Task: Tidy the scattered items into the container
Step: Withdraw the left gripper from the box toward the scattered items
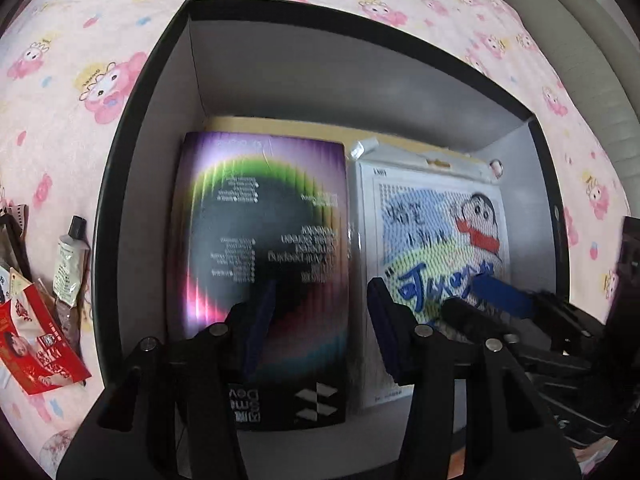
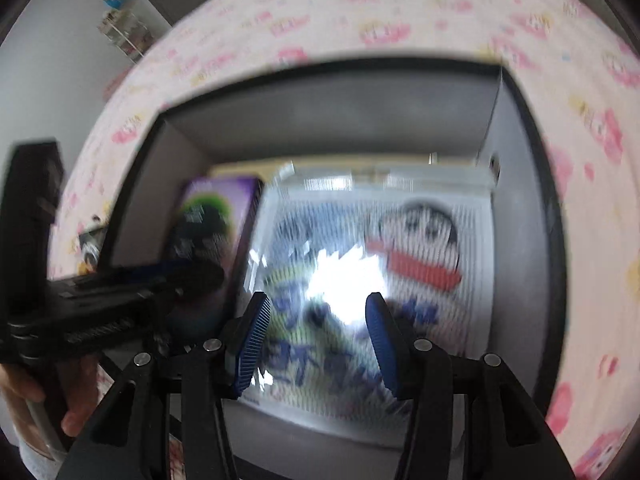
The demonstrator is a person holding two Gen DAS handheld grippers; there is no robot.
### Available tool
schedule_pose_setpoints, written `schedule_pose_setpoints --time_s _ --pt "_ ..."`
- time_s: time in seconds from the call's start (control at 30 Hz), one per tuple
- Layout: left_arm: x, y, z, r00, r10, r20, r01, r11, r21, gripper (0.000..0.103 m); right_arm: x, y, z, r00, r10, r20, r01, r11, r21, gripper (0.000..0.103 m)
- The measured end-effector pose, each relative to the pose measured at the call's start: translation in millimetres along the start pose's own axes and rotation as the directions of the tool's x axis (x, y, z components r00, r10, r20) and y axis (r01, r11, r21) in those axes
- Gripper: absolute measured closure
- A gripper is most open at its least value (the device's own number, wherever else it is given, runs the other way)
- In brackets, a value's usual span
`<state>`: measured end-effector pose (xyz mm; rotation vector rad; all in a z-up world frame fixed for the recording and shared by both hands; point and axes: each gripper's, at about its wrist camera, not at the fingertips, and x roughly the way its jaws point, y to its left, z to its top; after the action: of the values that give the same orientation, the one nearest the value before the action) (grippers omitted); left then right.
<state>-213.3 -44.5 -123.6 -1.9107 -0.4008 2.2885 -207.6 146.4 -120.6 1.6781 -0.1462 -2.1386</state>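
Observation:
A black-rimmed box (image 1: 160, 92) with grey inner walls lies on a pink cartoon-print sheet. Inside it lie a black and rainbow-coloured package (image 1: 264, 240) on the left and a clear-wrapped cartoon craft kit (image 1: 436, 236) on the right. My left gripper (image 1: 324, 316) is open and empty above the rainbow package. My right gripper (image 2: 316, 340) is open and empty above the cartoon kit (image 2: 400, 248); it also shows in the left wrist view (image 1: 480, 300). The box (image 2: 556, 240) and the rainbow package (image 2: 208, 220) show blurred in the right wrist view.
Left of the box on the sheet lie a white tube with a black cap (image 1: 70, 260), a red printed packet (image 1: 36, 344) and other small packets (image 1: 12, 232). A cushion (image 1: 580, 40) lies at the far right. A shelf (image 2: 120, 28) stands by the wall.

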Motion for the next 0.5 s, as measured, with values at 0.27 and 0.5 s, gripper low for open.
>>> schedule_pose_setpoints --time_s 0.27,0.5 --pt "-40 -10 -28 0.99 -0.031 0.135 0.022 0.998 0.064 0.053 -13 9 -22 1.0 -0.003 0.03 0.001 0.999 0.04 0.057" --pt "-112 -36 -63 0.948 -0.067 0.312 0.017 0.987 0.16 0.048 -92 35 -51 0.958 -0.119 0.262 0.122 0.993 0.004 0.049"
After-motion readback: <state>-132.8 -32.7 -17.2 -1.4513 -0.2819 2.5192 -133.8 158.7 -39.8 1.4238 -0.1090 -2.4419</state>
